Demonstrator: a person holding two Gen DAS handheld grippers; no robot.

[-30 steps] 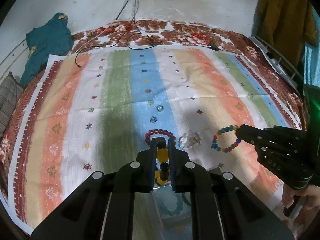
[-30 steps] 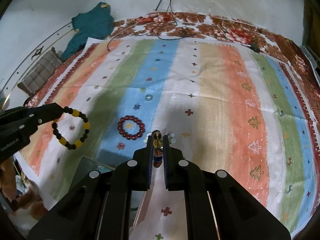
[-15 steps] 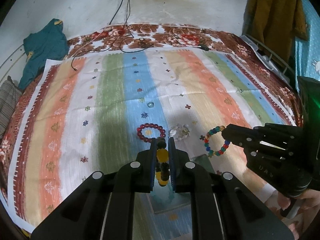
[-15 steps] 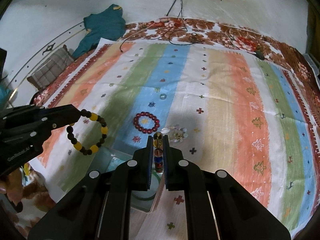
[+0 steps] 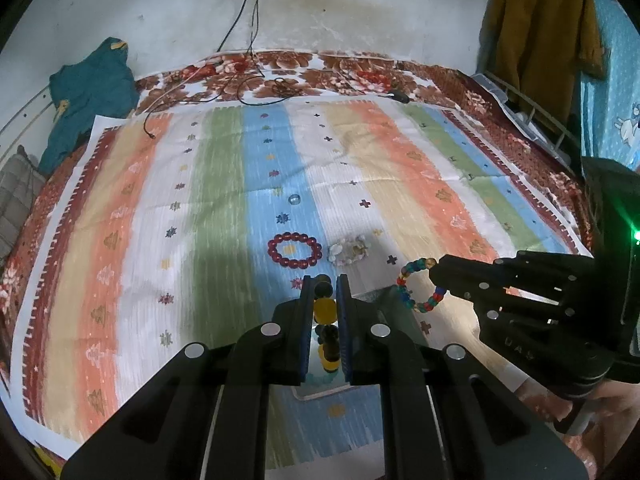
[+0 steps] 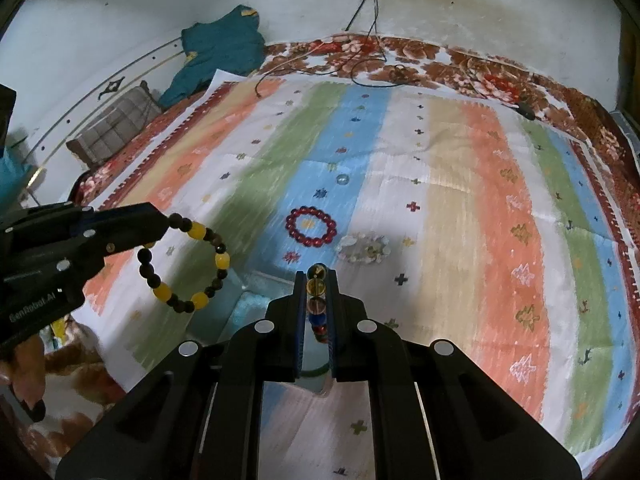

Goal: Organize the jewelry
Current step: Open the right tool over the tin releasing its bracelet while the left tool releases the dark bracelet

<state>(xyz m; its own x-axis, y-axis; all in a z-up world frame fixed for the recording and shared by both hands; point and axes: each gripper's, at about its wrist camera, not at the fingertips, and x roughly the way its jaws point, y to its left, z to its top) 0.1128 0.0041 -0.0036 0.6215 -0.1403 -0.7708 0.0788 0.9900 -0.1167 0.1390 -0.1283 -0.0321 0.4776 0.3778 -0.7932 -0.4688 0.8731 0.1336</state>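
My left gripper (image 5: 325, 286) is shut on a black-and-yellow bead bracelet (image 5: 324, 308), which hangs as a loop in the right wrist view (image 6: 188, 264) from the left gripper (image 6: 160, 224). My right gripper (image 6: 316, 276) is shut on a multicoloured bead bracelet (image 6: 316, 300), seen hanging in the left wrist view (image 5: 416, 284) from the right gripper (image 5: 436, 272). Both are held above a clear box (image 6: 256, 300) on the striped cloth. A red bead bracelet (image 5: 295, 249) and a pale clear-bead bracelet (image 5: 349, 249) lie flat on the cloth beyond the grippers.
A small clear bead (image 5: 294, 199) lies farther back on the blue stripe. Cables (image 5: 240, 92) cross the floral blanket at the far edge. A teal garment (image 5: 88, 92) and a grey cushion (image 6: 116, 132) lie at the left. A brown coat (image 5: 540, 32) hangs at the right.
Both grippers have risen and pulled back from the cloth, each keeping its bracelet. The bracelets lying on the cloth look smaller and farther away.
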